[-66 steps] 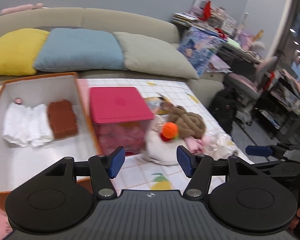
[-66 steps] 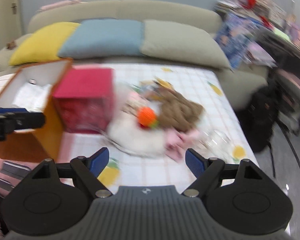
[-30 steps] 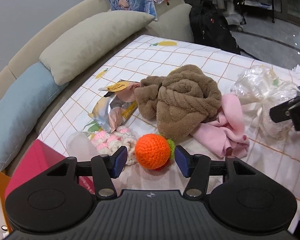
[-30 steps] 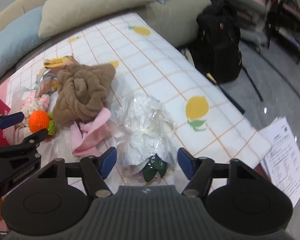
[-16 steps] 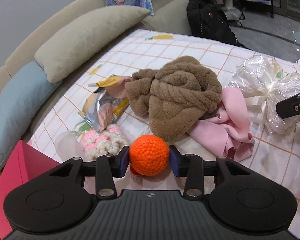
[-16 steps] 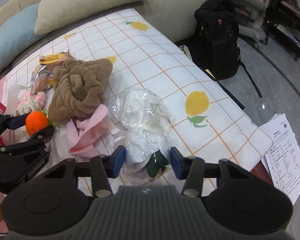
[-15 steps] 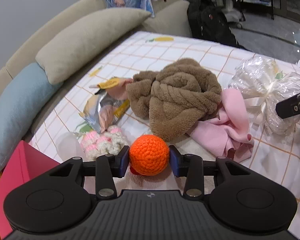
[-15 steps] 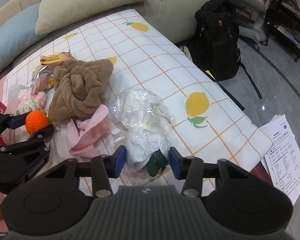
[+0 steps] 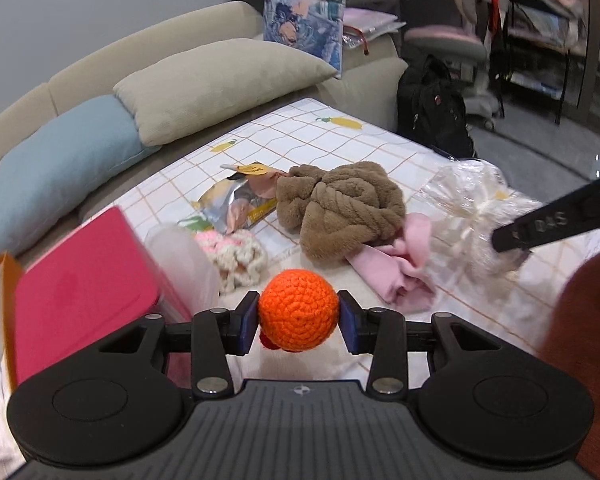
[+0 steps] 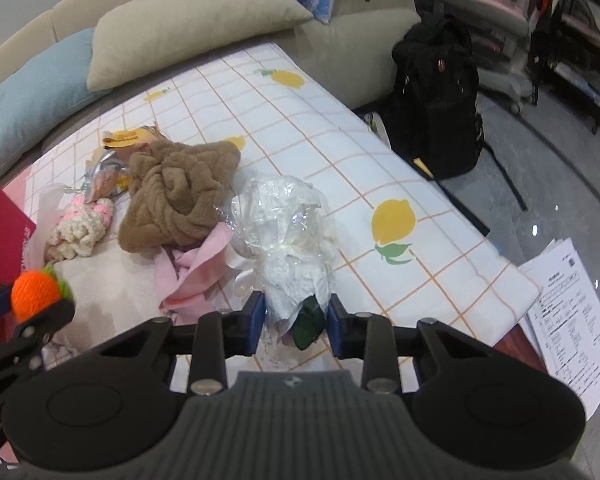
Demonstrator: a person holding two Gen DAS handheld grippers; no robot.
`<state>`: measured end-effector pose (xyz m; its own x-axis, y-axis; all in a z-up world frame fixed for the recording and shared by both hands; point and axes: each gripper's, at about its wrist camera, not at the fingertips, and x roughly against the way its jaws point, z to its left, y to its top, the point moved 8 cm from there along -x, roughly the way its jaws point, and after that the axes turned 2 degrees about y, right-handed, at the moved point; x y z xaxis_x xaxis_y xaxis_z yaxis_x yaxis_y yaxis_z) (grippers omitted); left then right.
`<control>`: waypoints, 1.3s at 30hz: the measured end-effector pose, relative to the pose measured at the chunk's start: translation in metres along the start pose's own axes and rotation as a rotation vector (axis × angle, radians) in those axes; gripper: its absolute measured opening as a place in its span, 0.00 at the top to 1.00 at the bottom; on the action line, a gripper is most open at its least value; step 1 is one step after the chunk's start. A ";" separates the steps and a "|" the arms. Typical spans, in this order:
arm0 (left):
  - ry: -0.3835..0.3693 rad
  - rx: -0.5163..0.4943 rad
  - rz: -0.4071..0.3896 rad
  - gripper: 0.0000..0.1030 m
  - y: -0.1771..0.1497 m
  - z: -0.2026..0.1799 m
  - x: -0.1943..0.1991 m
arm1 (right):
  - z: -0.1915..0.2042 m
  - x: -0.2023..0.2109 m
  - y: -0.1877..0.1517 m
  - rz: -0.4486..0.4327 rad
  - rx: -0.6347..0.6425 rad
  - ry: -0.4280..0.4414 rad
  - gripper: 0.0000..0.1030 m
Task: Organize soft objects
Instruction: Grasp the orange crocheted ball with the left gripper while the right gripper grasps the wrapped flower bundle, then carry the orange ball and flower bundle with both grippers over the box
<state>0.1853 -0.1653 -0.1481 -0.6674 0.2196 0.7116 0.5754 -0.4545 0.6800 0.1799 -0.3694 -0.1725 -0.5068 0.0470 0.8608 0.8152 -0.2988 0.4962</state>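
Note:
My left gripper (image 9: pixel 299 322) is shut on an orange crocheted ball (image 9: pixel 298 318) and holds it above the table; the ball also shows at the left of the right wrist view (image 10: pixel 34 290). My right gripper (image 10: pixel 296 316) is shut on the lower end of a clear plastic-wrapped white bundle (image 10: pixel 286 224), also seen in the left wrist view (image 9: pixel 470 216). A brown fluffy towel (image 9: pixel 342 210) lies bunched on a pink cloth (image 9: pixel 400 260). A pink-and-cream knitted piece (image 9: pixel 232 252) lies left of them.
A pink lidded box (image 9: pixel 80 292) stands at the left beside an orange-edged box (image 9: pixel 2 280). A snack packet (image 9: pixel 236 200) lies behind the towel. Sofa cushions (image 9: pixel 220 80) line the far side. A black backpack (image 10: pixel 436 100) and papers (image 10: pixel 568 312) are on the floor at the right.
My left gripper has lifted the orange ball and drawn back toward the pink box. My right gripper has closed tighter on the wrapped bundle.

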 end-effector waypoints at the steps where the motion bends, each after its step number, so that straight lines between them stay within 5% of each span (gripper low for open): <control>1: -0.005 0.007 -0.007 0.55 -0.001 0.000 0.007 | 0.001 0.005 -0.001 -0.010 0.004 0.000 0.70; 9: -0.036 0.079 -0.081 0.55 -0.003 0.014 0.069 | 0.017 0.050 -0.022 -0.054 0.004 0.076 0.70; 17: -0.020 0.189 -0.149 0.55 -0.014 0.051 0.123 | 0.079 0.096 -0.042 -0.089 0.129 0.194 0.70; 32: 0.147 0.379 -0.209 0.55 -0.035 0.142 0.171 | 0.213 0.151 -0.050 -0.137 0.335 0.463 0.70; 39: 0.209 0.420 -0.175 0.55 -0.055 0.190 0.171 | 0.273 0.158 -0.049 -0.129 0.465 0.551 0.70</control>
<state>0.1294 0.0617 -0.0301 -0.8266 0.0641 0.5592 0.5585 -0.0300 0.8290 0.1368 -0.0868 -0.0302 -0.5740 -0.4688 0.6714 0.7124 0.1184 0.6918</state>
